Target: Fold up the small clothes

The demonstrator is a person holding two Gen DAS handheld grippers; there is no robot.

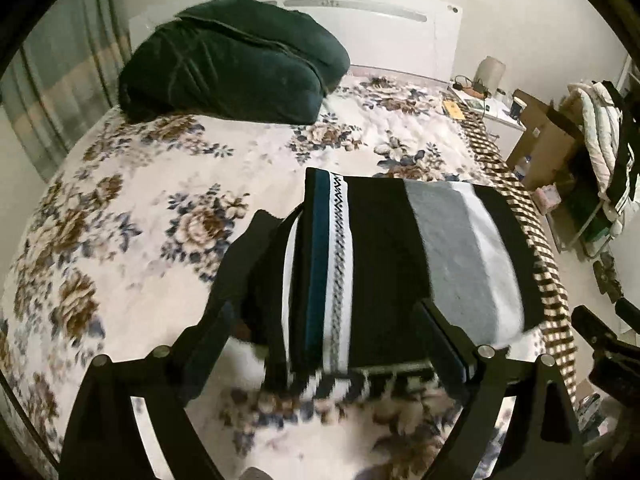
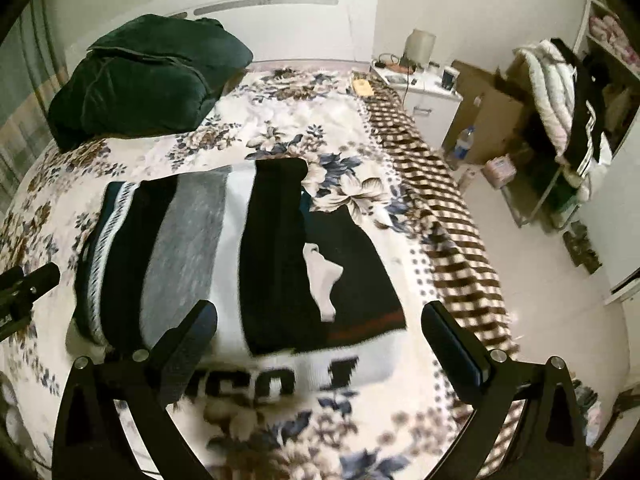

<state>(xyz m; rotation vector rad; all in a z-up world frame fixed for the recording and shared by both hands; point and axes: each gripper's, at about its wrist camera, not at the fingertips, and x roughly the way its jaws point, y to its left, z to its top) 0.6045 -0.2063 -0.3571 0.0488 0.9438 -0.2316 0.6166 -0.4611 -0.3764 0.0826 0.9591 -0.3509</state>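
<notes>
Left gripper (image 1: 332, 316): jaws spread, nothing pinched, over left half of garment (image 1: 400, 264).
Garment: striped, folded, on bed (image 1: 140, 200), in front of green pillow (image 1: 228, 60), near bed's right edge.
Right gripper (image 2: 320, 340): jaws wide, empty, over garment's right flap.
Risk: loose black flap with white tag may spring open; fingers may snag cloth on next grab; fold could slide toward that edge.
</notes>
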